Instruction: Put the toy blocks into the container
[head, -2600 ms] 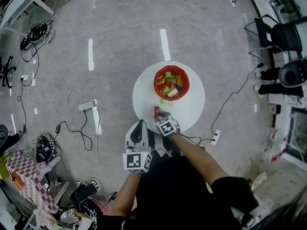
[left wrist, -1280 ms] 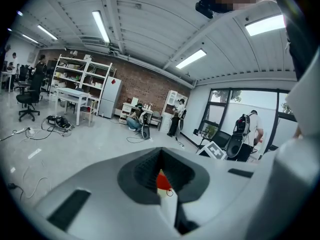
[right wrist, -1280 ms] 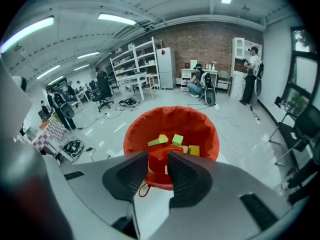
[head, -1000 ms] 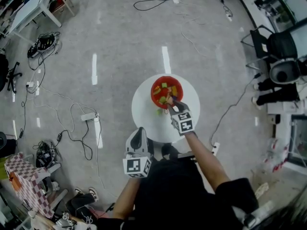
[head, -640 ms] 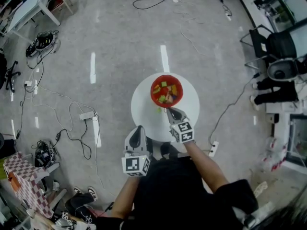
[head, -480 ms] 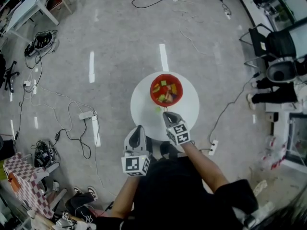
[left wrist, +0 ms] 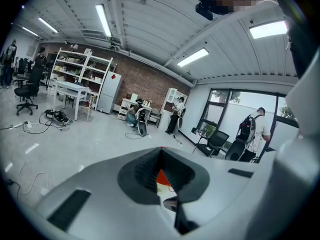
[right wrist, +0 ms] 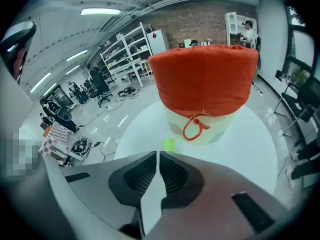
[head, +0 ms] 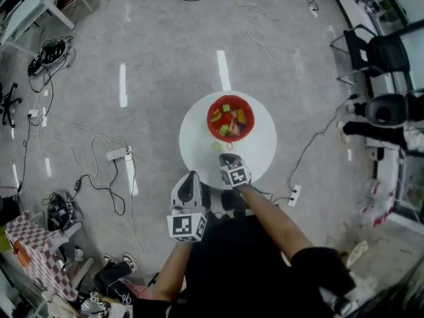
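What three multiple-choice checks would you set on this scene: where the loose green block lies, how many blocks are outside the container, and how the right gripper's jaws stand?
1. Where does the green block lie?
A. On the white table, beside the red container
B. Inside the container
C. On the floor

2. How many blocks lie loose on the table?
A. None
B. One
C. Three

3. How do the jaws of the right gripper stand?
A. Wide apart
B. Shut on a block
C. Shut, with nothing between them

Answers:
1 A: it rests on the tabletop in front of the container, apart from it.
2 B: only the green one shows outside the container.
3 C: the right gripper view shows the pads together and empty.
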